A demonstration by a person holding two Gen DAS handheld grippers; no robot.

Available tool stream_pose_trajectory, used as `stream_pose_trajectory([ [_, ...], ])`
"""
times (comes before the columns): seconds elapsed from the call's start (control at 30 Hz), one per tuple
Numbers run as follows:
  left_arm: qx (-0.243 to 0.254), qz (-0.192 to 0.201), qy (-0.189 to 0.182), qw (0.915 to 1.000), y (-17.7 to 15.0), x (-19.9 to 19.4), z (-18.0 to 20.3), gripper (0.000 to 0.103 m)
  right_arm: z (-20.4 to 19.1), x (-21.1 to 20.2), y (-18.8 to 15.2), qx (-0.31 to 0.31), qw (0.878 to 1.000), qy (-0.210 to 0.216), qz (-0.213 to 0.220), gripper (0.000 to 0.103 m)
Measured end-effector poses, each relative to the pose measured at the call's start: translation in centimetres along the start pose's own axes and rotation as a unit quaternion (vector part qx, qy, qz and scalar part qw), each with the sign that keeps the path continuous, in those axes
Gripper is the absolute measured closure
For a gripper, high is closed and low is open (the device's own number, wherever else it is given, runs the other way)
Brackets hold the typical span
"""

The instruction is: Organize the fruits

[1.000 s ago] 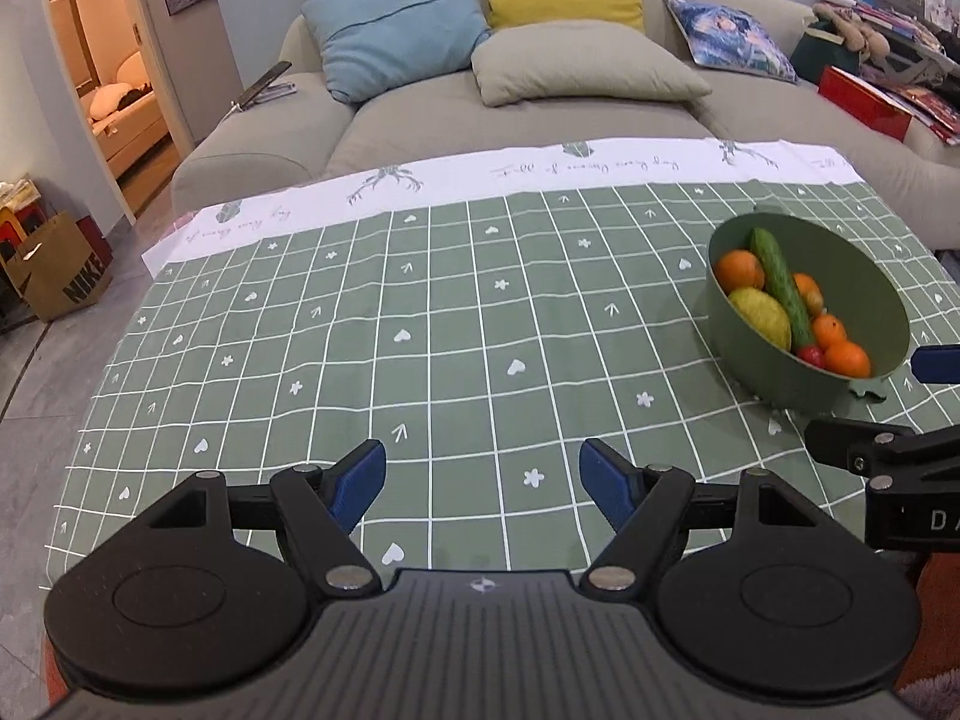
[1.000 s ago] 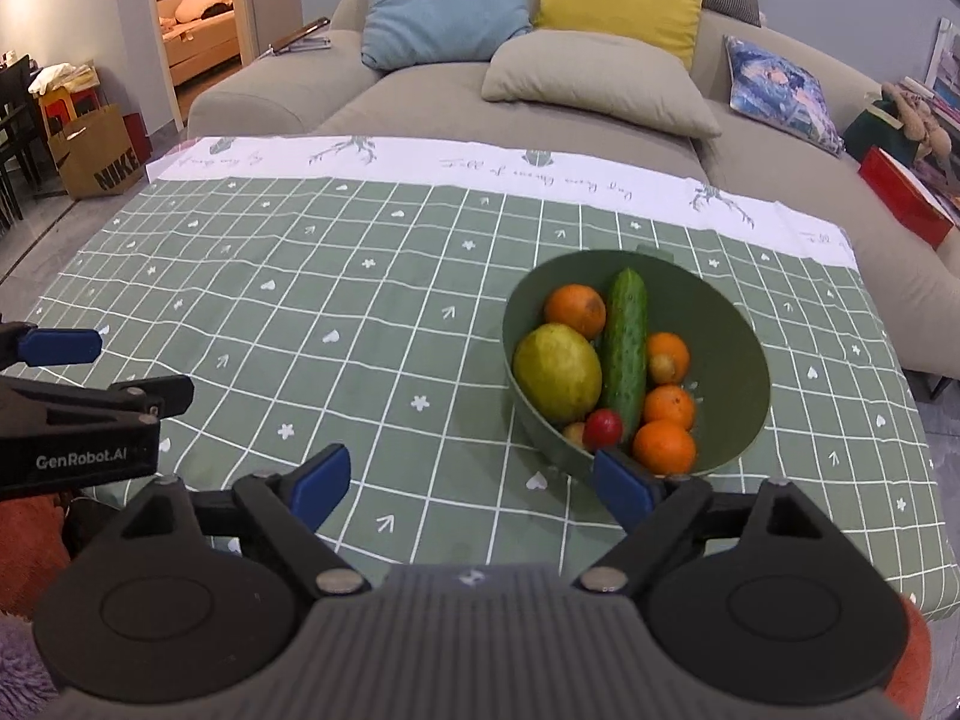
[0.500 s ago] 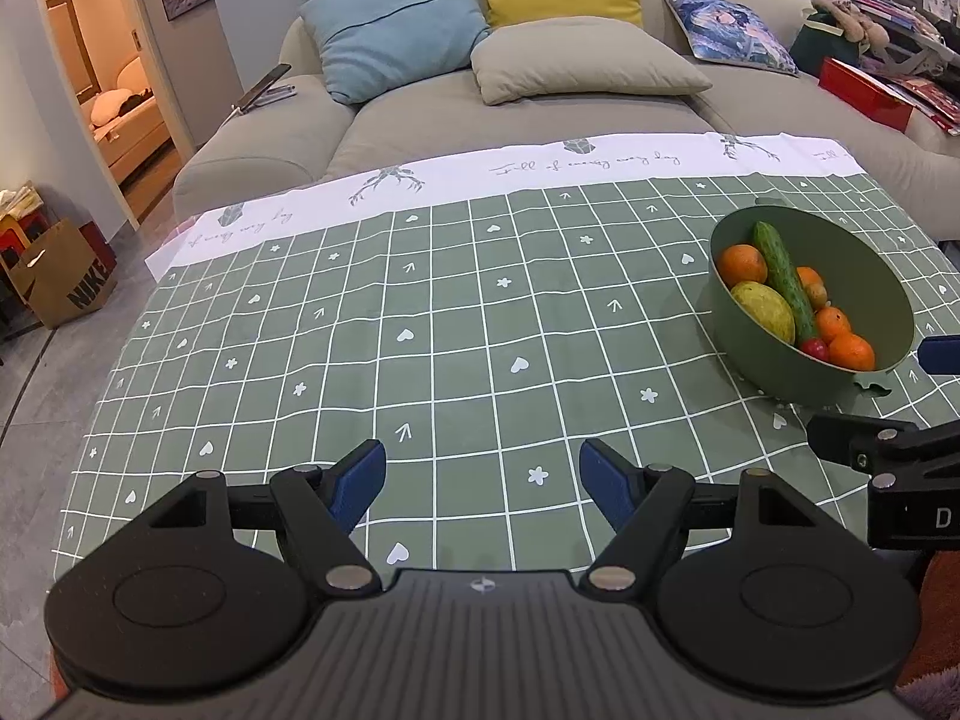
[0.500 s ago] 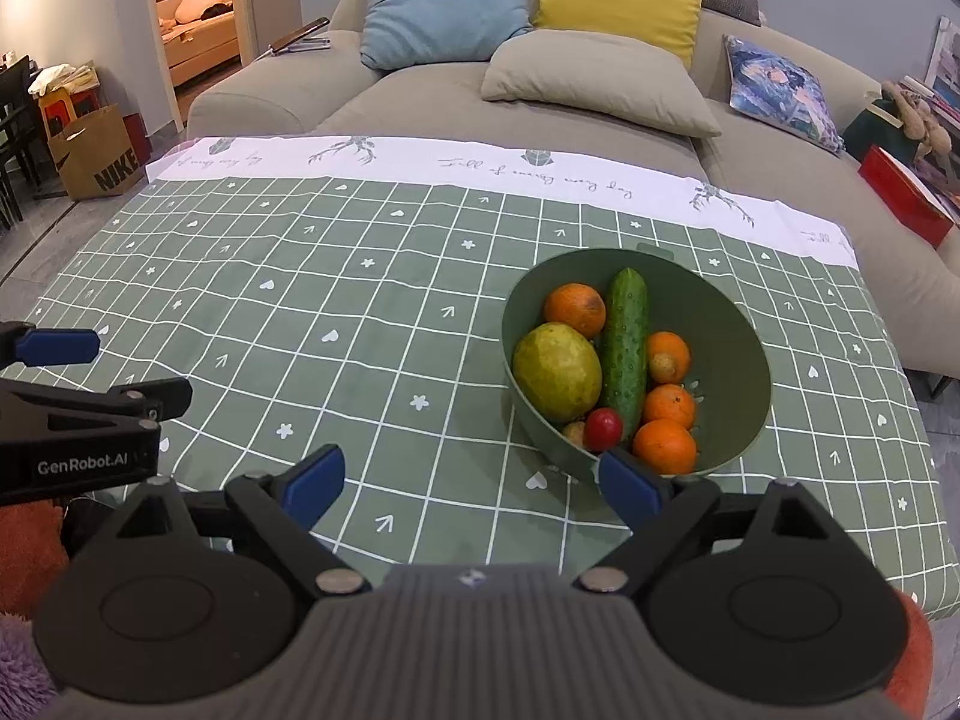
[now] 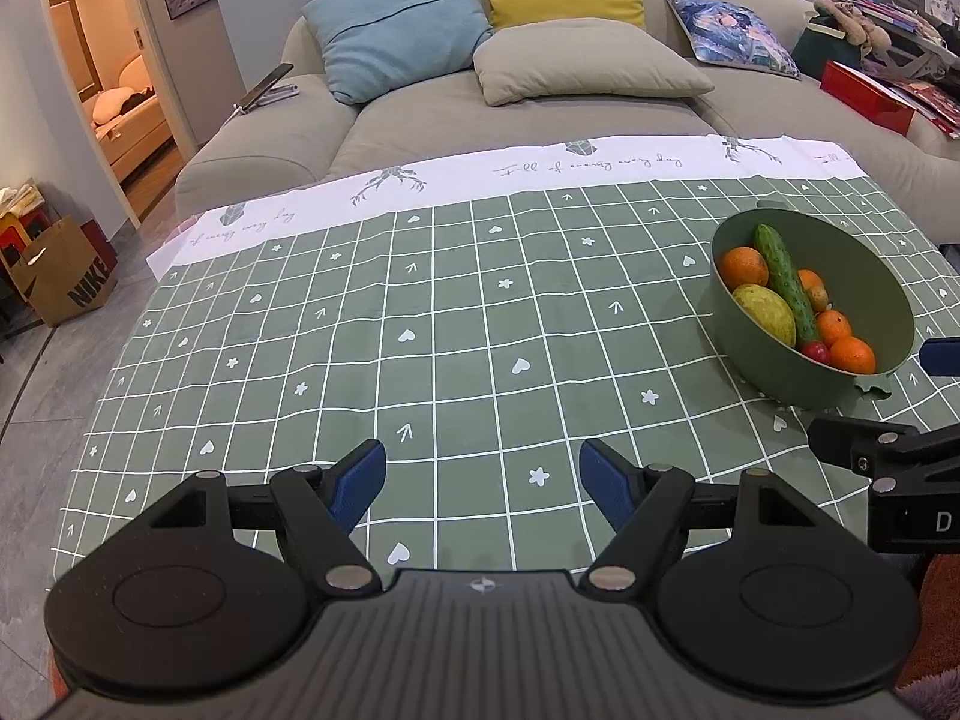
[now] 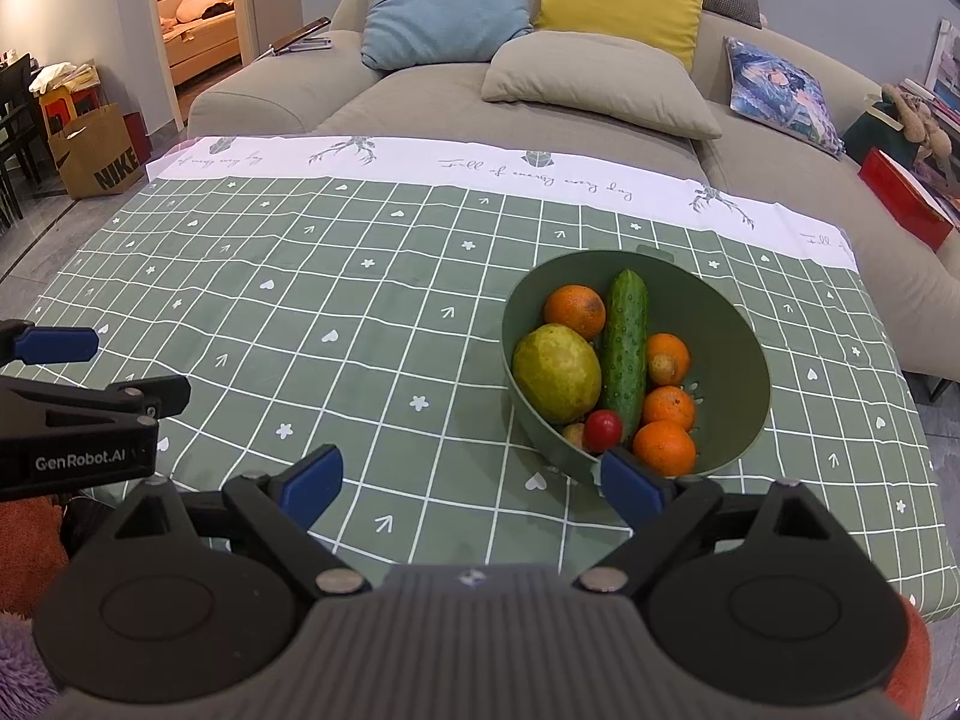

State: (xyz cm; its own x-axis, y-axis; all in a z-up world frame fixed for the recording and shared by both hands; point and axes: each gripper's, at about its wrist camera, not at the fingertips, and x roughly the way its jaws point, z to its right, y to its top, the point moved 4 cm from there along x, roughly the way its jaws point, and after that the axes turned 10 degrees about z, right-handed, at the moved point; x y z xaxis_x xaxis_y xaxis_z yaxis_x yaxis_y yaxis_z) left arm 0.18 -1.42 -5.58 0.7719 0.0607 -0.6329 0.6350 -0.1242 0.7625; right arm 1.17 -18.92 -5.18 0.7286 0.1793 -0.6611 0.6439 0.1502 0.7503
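The left gripper (image 5: 483, 483) is seen at the bottom of its own view with its blue-padded fingers (image 5: 360, 483) spread wide; nothing is held between them and only bare tablecloth (image 5: 420, 330) shows in the gap. The right gripper (image 6: 471, 483) is likewise held wide apart, its jaws having just been opening a little further, and nothing is gripped. Its right fingertip (image 6: 630, 483) is seen just in front of the near rim of the green bowl (image 6: 738, 372); whether it touches the rim cannot be told.

The bowl is placed in the right centre of the right wrist view and at the right edge of the left wrist view (image 5: 774, 372). In it lie a cucumber (image 6: 625, 351) down the middle, a yellow-green fruit (image 6: 557, 373) at its left, an orange (image 6: 575, 312) at upper left, three more oranges (image 6: 665, 447) at the right, and a small red fruit (image 6: 603, 429) near the front rim.

A broad stretch of the checked green cloth is left open in the centre and left of both views. The far edge of the table is marked by the cloth's white band (image 6: 480, 165), with a grey sofa (image 6: 420, 96) just behind it. In the right wrist view the cloth's right edge falls away near the bowl, and its left edge is seen in the left wrist view above grey floor (image 5: 42, 372). Each gripper appears at the side of the other's view.
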Motion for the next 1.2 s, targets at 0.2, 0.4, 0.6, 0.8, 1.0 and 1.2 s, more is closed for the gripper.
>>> stream_pose_trajectory([
  [0.2, -0.001, 0.0, 0.001, 1.0, 0.05, 0.01, -0.03, 0.017, -0.03, -0.01, 0.0, 0.0, 1.0, 0.0, 0.0, 0.014],
  [0.4, -0.001, 0.001, 0.0, 1.0, 0.04, 0.0, -0.04, 0.017, -0.04, -0.01, -0.01, 0.0, 1.0, 0.0, 0.0, 0.014],
  [0.6, -0.002, 0.002, 0.003, 1.0, 0.08, -0.07, -0.16, 0.017, -0.03, -0.01, -0.01, 0.0, 1.0, 0.0, 0.0, 0.013],
  [0.8, -0.002, 0.003, 0.004, 1.0, 0.13, -0.2, -0.13, 0.017, 0.03, 0.0, 0.03, 0.0, 1.0, 0.0, -0.001, 0.013],
  [1.0, -0.003, 0.003, 0.005, 1.0, 0.13, -0.25, -0.19, 0.017, 0.02, -0.01, 0.02, 0.0, 1.0, 0.0, -0.001, 0.013],
  [1.2, -0.004, 0.004, 0.005, 1.0, 0.17, -0.29, -0.2, 0.017, 0.02, 0.0, 0.02, 0.0, 1.0, 0.0, -0.001, 0.013],
])
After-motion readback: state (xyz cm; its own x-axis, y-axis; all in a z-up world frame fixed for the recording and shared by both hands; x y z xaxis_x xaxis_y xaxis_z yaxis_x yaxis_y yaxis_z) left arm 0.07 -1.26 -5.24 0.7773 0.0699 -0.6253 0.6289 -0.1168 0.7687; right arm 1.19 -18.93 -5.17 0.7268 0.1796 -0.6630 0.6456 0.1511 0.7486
